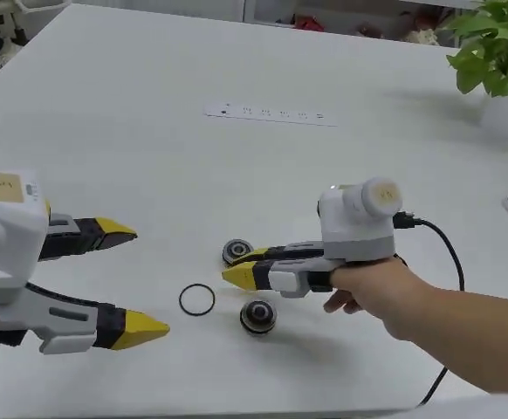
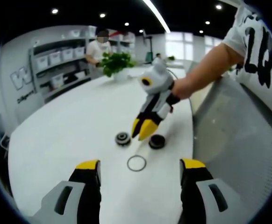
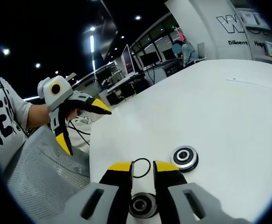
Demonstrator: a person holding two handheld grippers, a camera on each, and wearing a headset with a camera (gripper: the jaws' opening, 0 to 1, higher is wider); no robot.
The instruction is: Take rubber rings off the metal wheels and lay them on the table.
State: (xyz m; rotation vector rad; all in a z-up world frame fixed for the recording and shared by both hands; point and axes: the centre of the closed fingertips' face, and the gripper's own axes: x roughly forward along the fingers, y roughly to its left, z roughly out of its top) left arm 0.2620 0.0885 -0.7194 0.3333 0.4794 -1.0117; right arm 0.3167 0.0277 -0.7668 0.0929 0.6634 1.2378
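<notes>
On the white table (image 1: 149, 70), the left gripper (image 1: 147, 279) hovers with its jaws wide apart and empty. The right gripper (image 1: 241, 266), jaws slightly apart and empty, points between two metal wheels (image 1: 236, 251) (image 1: 258, 316). A black rubber ring (image 1: 181, 299) lies flat beside them.

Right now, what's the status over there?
Left hand-held gripper open, empty. Right hand-held gripper narrowly open, near two wheels. One rubber ring on table. Nothing blocking.

The left tool (image 1: 136, 279) is held low with its two jaws wide apart, and the right tool (image 1: 241, 266), held in the person's right hand (image 1: 367, 292) on a bare arm, points toward it with its jaws only a little apart.
</notes>
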